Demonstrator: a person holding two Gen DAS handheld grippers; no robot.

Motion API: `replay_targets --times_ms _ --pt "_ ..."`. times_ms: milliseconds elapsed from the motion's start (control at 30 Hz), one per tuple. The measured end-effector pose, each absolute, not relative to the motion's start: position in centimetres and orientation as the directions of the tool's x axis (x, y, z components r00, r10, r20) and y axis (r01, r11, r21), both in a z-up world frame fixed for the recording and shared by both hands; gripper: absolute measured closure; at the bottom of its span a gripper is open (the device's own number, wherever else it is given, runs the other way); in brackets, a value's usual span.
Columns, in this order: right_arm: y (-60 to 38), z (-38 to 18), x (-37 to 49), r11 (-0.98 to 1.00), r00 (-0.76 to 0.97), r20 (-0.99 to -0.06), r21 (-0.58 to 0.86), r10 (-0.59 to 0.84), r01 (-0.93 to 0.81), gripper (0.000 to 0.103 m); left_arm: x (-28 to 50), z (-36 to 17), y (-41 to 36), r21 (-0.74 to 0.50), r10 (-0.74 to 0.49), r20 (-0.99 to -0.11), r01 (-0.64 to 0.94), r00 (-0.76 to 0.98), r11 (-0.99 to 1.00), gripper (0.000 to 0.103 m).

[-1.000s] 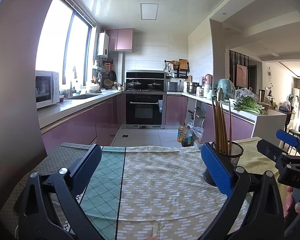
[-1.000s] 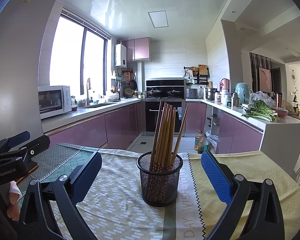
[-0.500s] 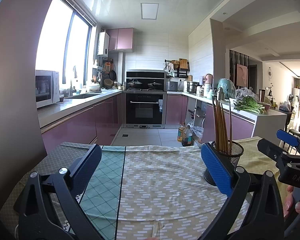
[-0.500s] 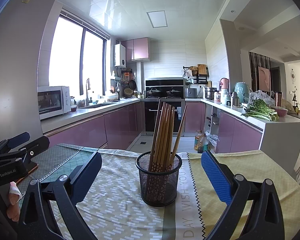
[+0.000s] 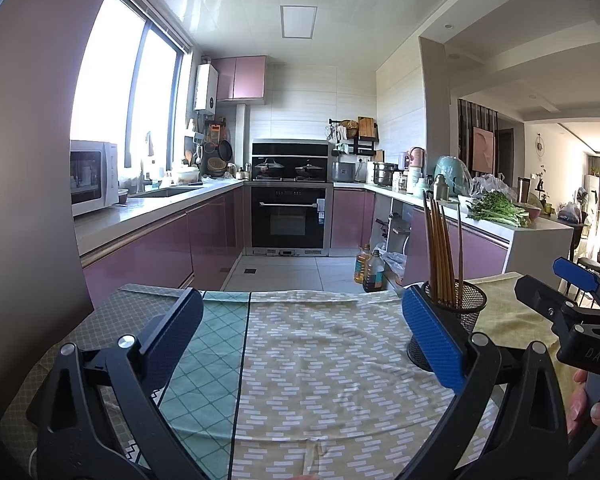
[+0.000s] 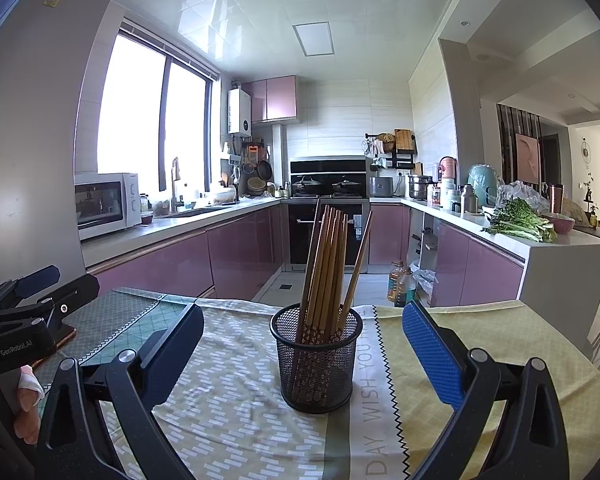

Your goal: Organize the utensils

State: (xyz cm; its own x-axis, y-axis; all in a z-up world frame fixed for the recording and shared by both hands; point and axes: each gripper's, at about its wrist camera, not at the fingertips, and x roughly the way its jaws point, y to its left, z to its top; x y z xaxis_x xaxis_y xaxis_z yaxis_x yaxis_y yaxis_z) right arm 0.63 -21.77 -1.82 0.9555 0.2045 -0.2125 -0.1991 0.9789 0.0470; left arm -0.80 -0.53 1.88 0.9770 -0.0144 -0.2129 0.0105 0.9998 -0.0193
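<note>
Fingers spread wide on the right gripper (image 6: pixel 302 354), blue pads either side of nothing, and the mesh holder (image 6: pixel 315 356) sits dead centre between them on the surface (image 6: pixel 480 328), a little farther out than the tips. Standing in it, a bundle of wooden chopsticks (image 6: pixel 326 264), most leaning left together, one splayed off to the right. Over on the other side, the left gripper (image 5: pixel 302 340) is just as wide and just as empty, hovering above the patterned cloth (image 5: pixel 320 344) with the holder off to its right, partly hidden behind its right finger.

Now, the risks. That holder looks light and tall-loaded (all the weight up in those sticks), so I judge a sideways nudge from either finger could tip it and scatter the lot. The splayed chopstick is the awkward one: close on the bundle and it may get missed or levered out. The cloth is loose and wrinkled too, so a dragging finger might pull it and walk the holder along. And with both grippers near the same spot, they could knock into each other.
</note>
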Motion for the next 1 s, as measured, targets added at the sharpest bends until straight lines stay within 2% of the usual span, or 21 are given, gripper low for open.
replay_targets --times_ms 1000 --pt "-21.69 -1.85 0.68 0.979 0.956 -0.214 0.046 0.202 -0.197 0.007 -0.55 1.62 -0.75 -0.017 -0.017 -0.215 0.014 0.977 1.0 0.005"
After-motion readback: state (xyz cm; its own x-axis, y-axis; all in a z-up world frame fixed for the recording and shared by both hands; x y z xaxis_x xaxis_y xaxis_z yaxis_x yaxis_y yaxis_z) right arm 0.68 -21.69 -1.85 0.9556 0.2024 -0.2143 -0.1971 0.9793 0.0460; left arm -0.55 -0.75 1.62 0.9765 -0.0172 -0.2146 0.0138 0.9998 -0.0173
